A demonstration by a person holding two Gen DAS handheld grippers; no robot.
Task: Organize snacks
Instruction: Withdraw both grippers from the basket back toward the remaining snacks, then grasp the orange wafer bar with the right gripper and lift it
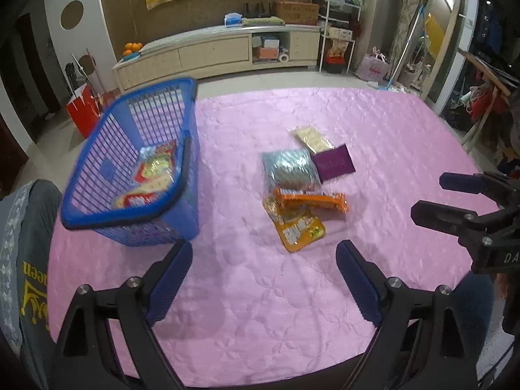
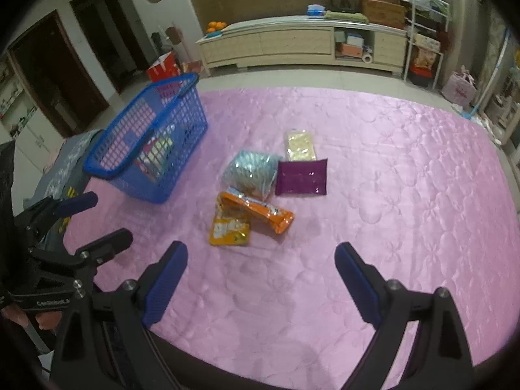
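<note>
A blue plastic basket (image 1: 113,219) (image 2: 182,120) stands at the left of the pink quilted cover (image 1: 373,120) and holds several snack packets (image 1: 152,175). Loose snacks lie in the middle: an orange long packet (image 1: 312,201) (image 2: 269,211) over a yellow-orange pouch (image 1: 299,232) (image 2: 229,229), a silvery blue bag (image 1: 289,169) (image 2: 250,172), a purple packet (image 1: 334,162) (image 2: 300,177) and a pale yellow packet (image 1: 313,138) (image 2: 300,146). My left gripper (image 1: 264,252) (image 2: 110,216) is open and empty, short of the pouch. My right gripper (image 2: 260,250) (image 1: 430,195) is open and empty too.
A grey garment with yellow print (image 1: 29,260) lies at the cover's near left edge beside the basket. Beyond the cover are a long low cabinet (image 1: 214,52), a red box on the floor (image 1: 83,110) and cluttered shelves (image 1: 338,32) at the back right.
</note>
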